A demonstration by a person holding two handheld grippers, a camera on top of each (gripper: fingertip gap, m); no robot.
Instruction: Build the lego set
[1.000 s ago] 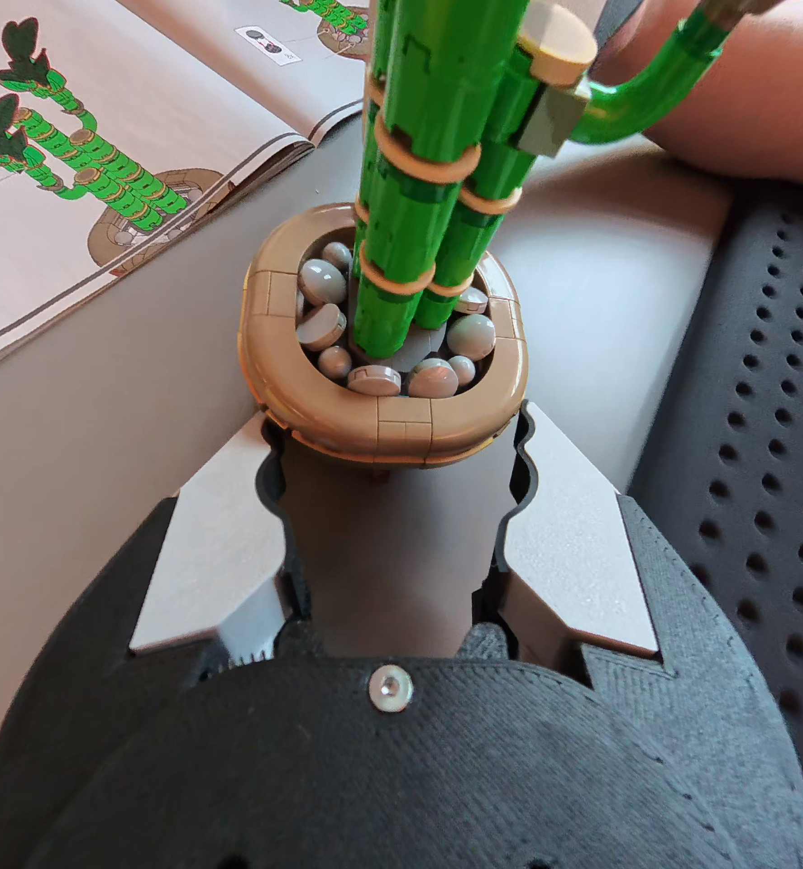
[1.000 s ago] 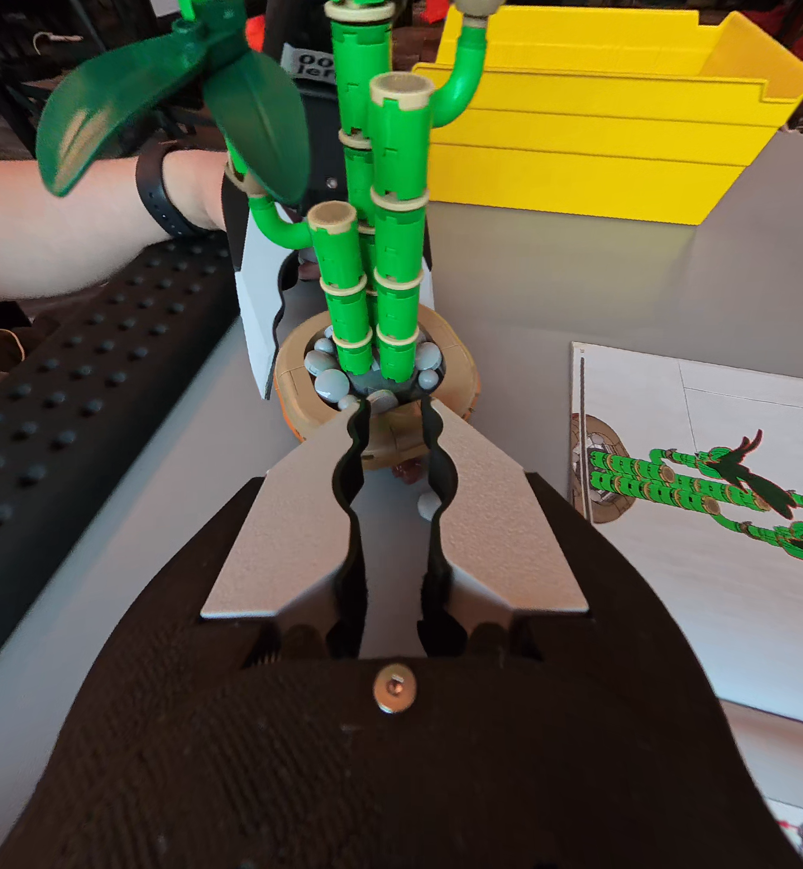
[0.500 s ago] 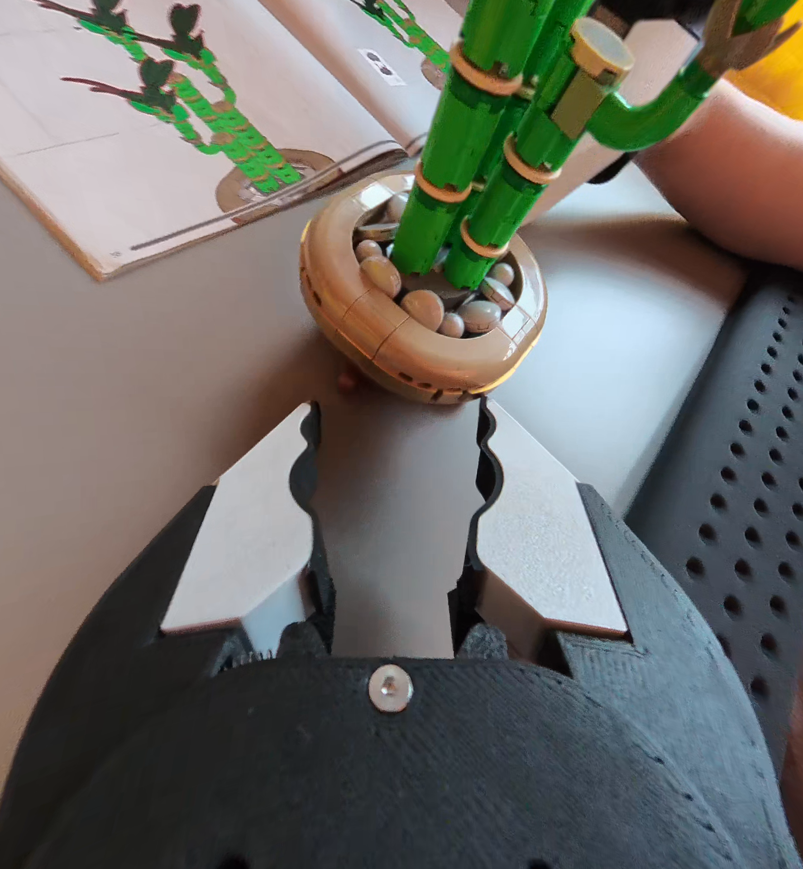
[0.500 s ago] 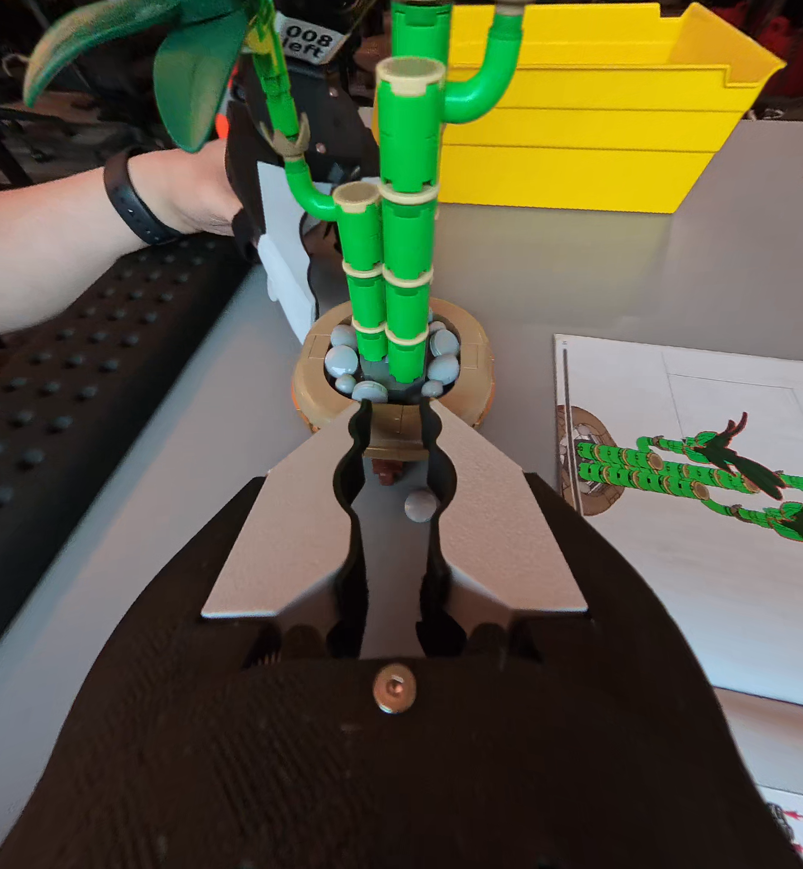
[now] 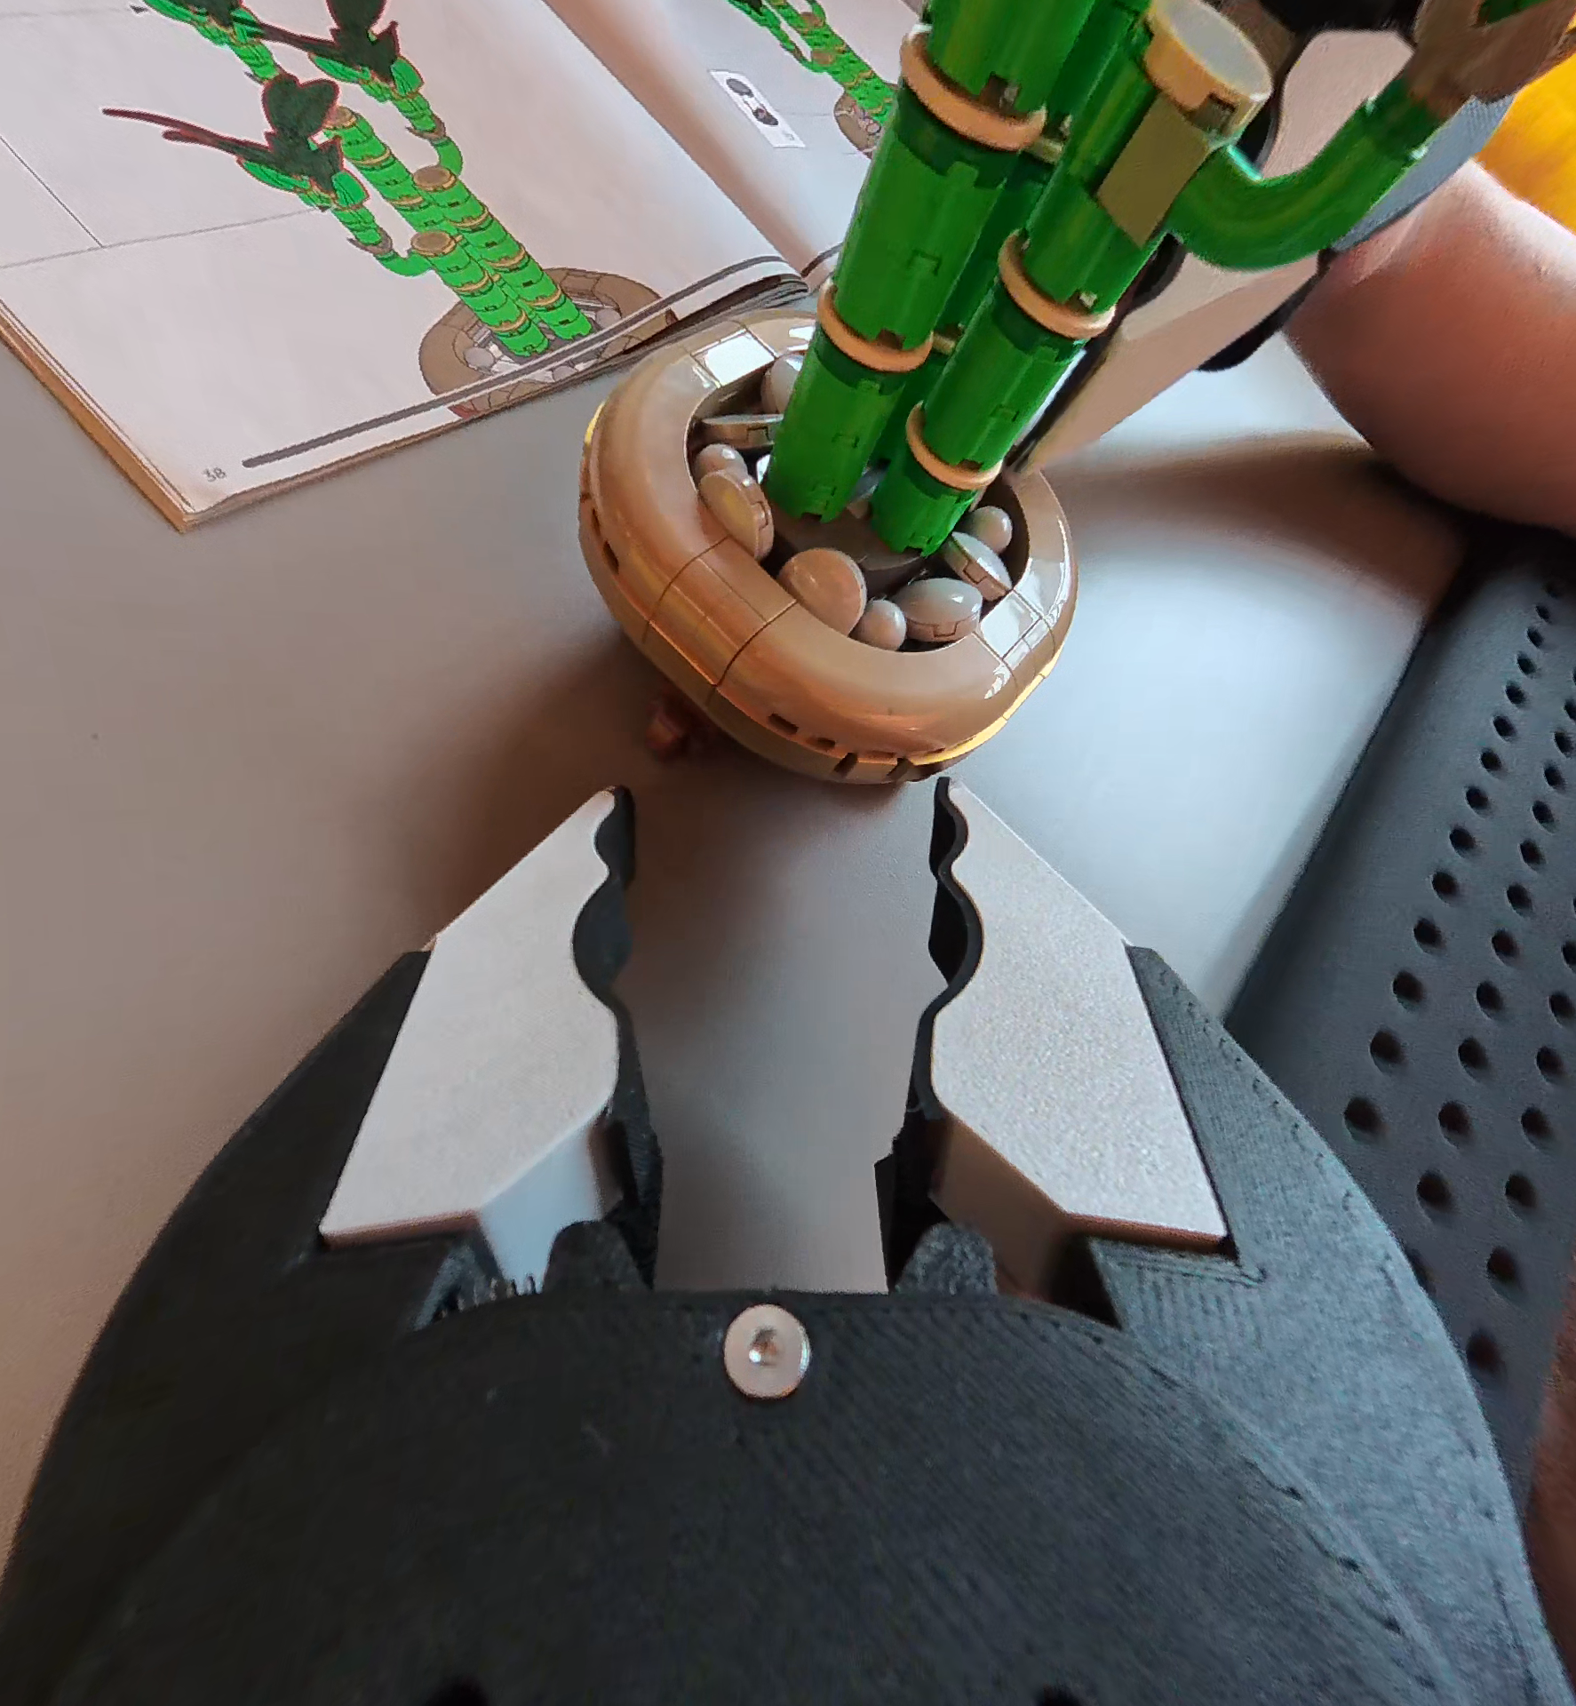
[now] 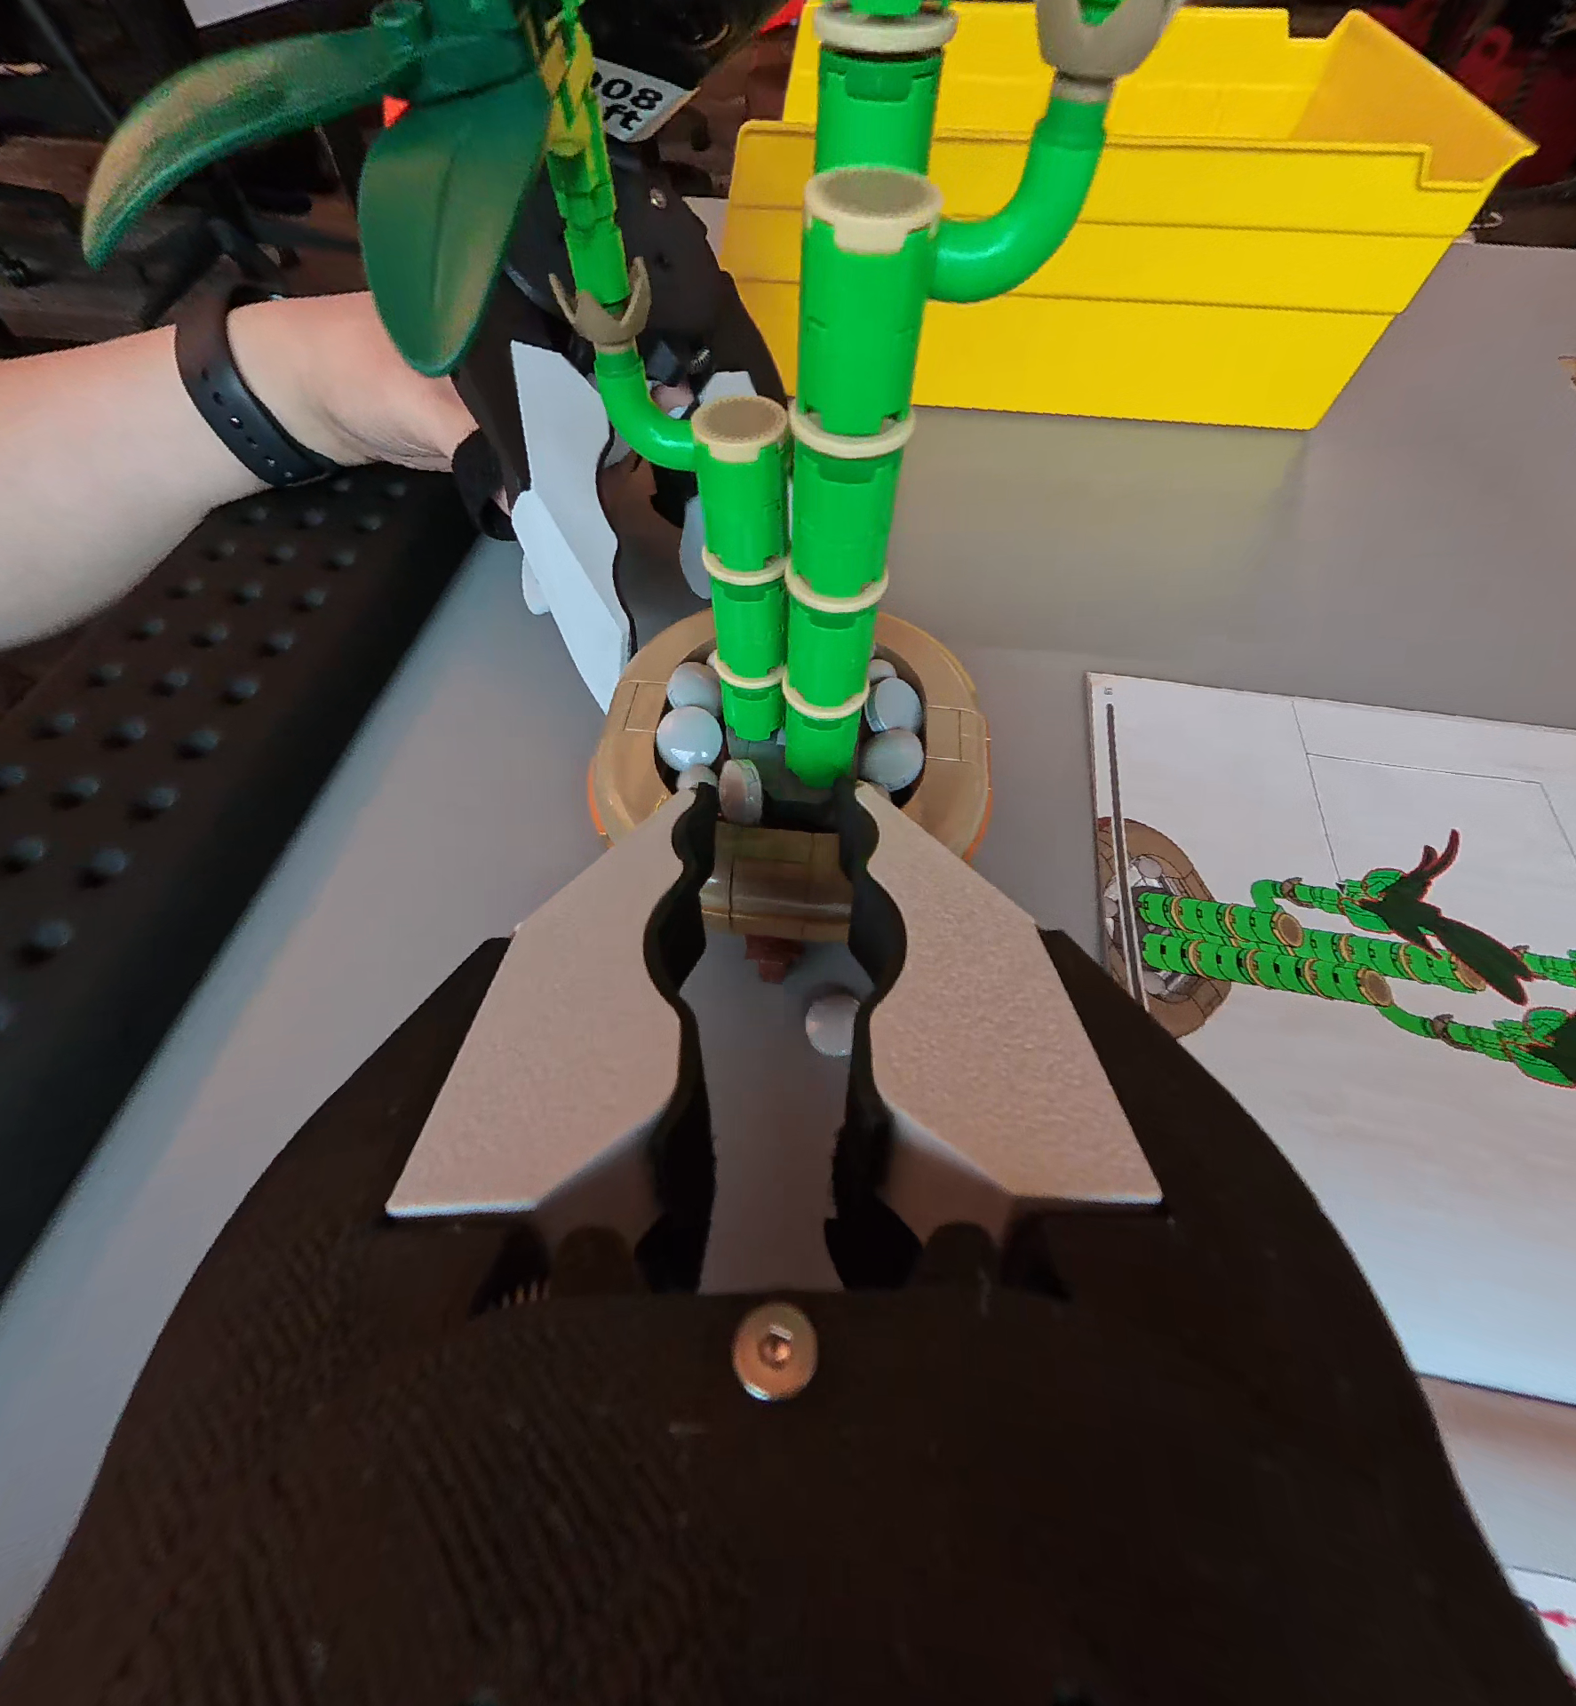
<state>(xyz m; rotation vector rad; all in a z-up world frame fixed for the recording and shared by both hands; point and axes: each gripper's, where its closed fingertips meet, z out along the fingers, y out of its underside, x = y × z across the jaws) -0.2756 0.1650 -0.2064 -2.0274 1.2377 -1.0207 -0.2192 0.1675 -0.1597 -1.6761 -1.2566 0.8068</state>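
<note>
1. Clearly the bamboo model (image 6: pixel 844 517) stands upright in its tan pot (image 5: pixel 821 683) on the grey table (image 5: pixel 258 738), between the 2 grippers, with the open instruction booklet (image 5: pixel 240 268) just beside it on the far left in the left wrist view.
2. The left gripper (image 5: pixel 780 803) is spread wide and holds nothing; its tips stop just short of the pot's near wall.
3. The right gripper (image 6: pixel 770 803) has its jaws parted only narrowly, with the tips at the pot's rim on the opposite side; I cannot tell whether they pinch that rim or merely rest by it.
4. Probably the main risk is tipping: the stalks are tall and the dark leaves (image 6: pixel 434 194) sit high and to one side, so a push against the rim could topple the model.
5. A loose grey pebble (image 6: pixel 830 1025) lies on the table beside the right gripper's finger, near the pot; a sweep could flick it away.
6. More pebbles (image 5: pixel 886 600) sit loosely heaped inside the pot, so a jolt could spill them.
</note>
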